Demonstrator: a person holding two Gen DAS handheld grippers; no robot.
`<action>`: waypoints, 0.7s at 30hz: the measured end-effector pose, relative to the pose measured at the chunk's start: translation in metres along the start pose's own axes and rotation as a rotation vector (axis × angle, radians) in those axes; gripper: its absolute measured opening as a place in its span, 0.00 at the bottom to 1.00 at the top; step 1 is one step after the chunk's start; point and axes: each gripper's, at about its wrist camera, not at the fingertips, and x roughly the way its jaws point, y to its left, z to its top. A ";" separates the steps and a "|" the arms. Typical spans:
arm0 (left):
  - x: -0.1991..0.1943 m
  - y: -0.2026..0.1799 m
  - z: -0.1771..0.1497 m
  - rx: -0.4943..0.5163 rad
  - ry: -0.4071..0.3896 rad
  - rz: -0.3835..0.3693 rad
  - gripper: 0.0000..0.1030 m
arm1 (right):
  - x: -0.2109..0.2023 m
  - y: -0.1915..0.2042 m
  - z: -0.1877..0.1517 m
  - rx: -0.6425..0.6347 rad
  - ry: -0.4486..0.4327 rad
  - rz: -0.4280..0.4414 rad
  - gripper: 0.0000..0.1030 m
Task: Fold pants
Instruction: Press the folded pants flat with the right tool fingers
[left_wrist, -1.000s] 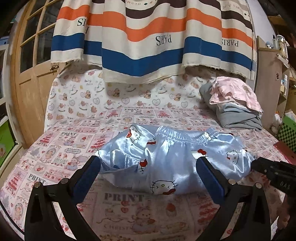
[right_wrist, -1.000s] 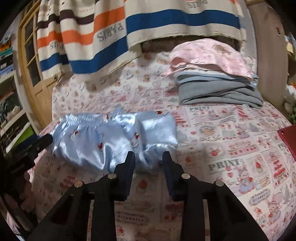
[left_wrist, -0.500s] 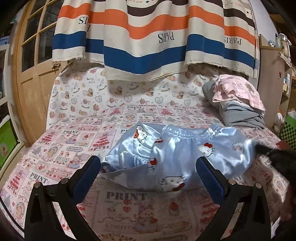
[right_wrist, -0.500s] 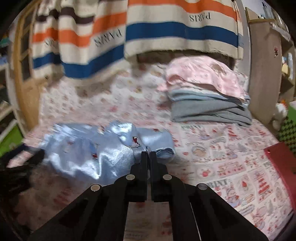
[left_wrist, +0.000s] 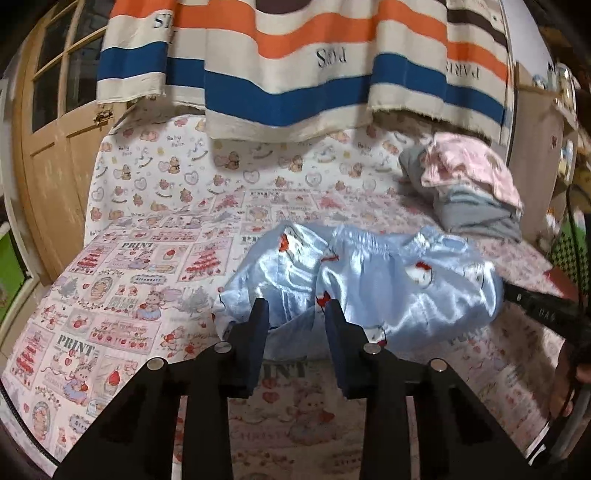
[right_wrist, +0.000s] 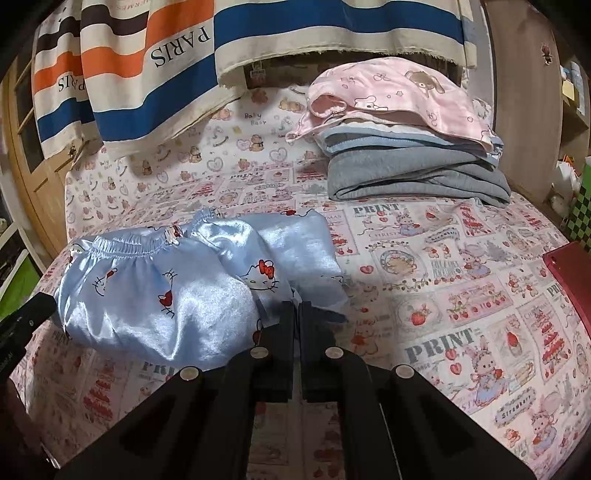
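Observation:
Light blue satin pants with a cat print lie bunched on the patterned bed sheet; they also show in the right wrist view, waistband toward the back. My left gripper is partly closed, its blue pads either side of the near hem of the pants with a gap between them. My right gripper is shut, its tips at the near right edge of the pants; whether cloth is pinched between them is not visible.
A stack of folded clothes, pink on top and grey below, sits at the back right. A striped cloth hangs over the back. A red object lies at the right edge. A wooden door stands left.
My left gripper has narrowed from wide open to a small gap around the pants' near hem. My right gripper closed half a second ago and stays shut at the pants' edge.

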 end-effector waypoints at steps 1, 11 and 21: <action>0.000 -0.001 -0.001 0.013 0.006 -0.005 0.30 | 0.000 0.000 0.000 0.000 0.001 -0.002 0.02; -0.032 0.002 -0.001 0.013 -0.038 -0.027 0.00 | 0.002 0.003 0.000 -0.020 0.001 -0.022 0.02; 0.002 0.008 -0.002 -0.025 0.057 0.026 0.30 | 0.003 0.004 0.001 -0.030 0.000 -0.030 0.02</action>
